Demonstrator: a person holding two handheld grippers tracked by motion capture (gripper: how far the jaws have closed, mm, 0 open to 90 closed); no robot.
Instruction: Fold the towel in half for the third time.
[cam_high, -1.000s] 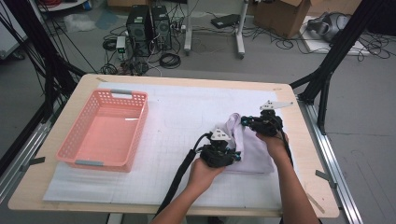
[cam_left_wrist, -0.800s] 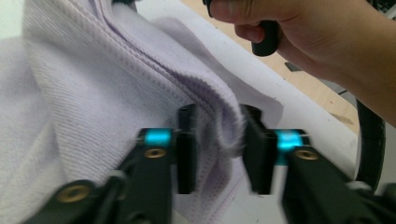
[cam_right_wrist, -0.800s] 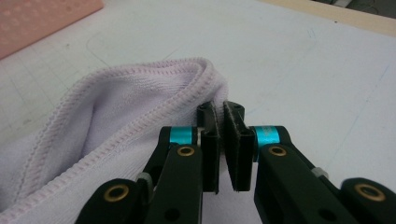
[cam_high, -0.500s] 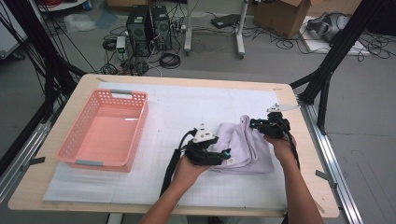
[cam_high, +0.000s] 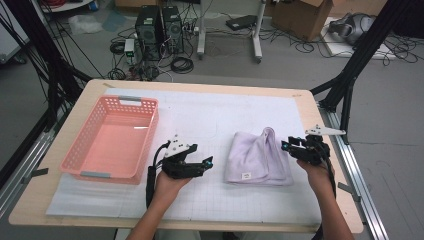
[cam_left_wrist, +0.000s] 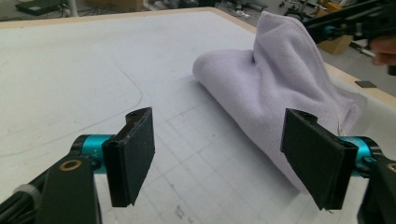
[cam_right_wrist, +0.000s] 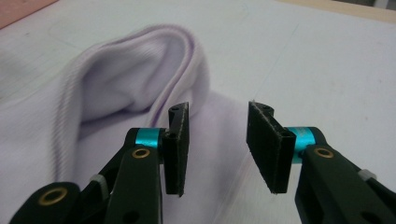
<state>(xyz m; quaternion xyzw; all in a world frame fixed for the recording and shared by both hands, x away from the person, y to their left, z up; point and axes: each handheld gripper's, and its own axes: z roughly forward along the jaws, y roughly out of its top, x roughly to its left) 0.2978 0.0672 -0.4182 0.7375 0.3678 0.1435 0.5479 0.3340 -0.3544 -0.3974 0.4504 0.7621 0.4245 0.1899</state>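
Showing, high view: a folded lilac towel (cam_high: 259, 159) lies on the tabletop (cam_high: 210, 112), right of centre and well apart from the pink basket (cam_high: 112, 141) at the left.
Left tongs, high view: the left tongs (cam_high: 206, 162) sit between basket and towel, clear of both, pointing level toward the towel; the forearm enters from the bottom edge.
Right tongs, high view: the right tongs (cam_high: 285, 145) lie just beside the towel's right edge, the hand low over the tabletop.
Risk, high view: one corner of the towel stands up in a peak; judged likely to slump and undo the fold if it is left unsupported.
Left tongs, left gripper view: jaws spread wide, having just been opening, with nothing between them; the towel (cam_left_wrist: 280, 98) lies ahead and to the right.
Risk, left gripper view: a level approach could push the rolled edge along the tabletop rather than pinch it, since the fold is thick and soft.
Right tongs, right gripper view: jaws partly spread, having just been opening; the pads (cam_right_wrist: 178, 140) press on no cloth, and the towel's raised hem (cam_right_wrist: 187, 70) stands just beyond the left one.
Risk, right gripper view: closing here may catch a single layer of hem, so lifting would pull the fold open.
Pose, right gripper view: the tongs are held low, angled slightly down at the cloth.
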